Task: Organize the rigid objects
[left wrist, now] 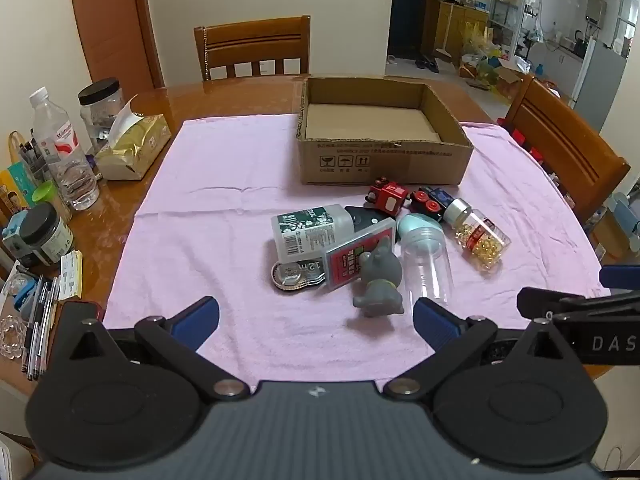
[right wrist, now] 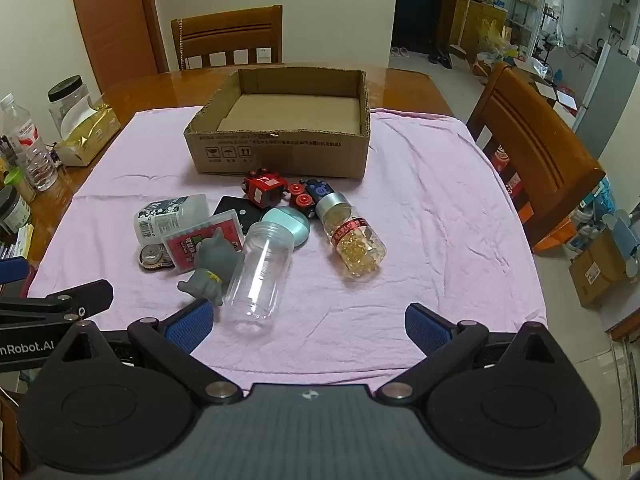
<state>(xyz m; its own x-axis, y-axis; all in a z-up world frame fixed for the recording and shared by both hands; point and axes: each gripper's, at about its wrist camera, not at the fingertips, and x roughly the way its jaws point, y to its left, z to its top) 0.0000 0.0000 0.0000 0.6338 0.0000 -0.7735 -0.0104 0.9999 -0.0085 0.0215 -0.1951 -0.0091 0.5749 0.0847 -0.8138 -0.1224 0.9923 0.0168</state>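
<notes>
Dining-room table (left wrist: 224,96) under a pink cloth (left wrist: 224,208): both claws, left claw (left wrist: 316,320) and right claw (right wrist: 308,326), hover at its near edge with jaws wide apart, gripping nothing. Beyond them a jumble of toys and bottles (right wrist: 256,232) sits mid-table, likely bound for the empty cardboard box (right wrist: 280,152) toward the far edge.
</notes>
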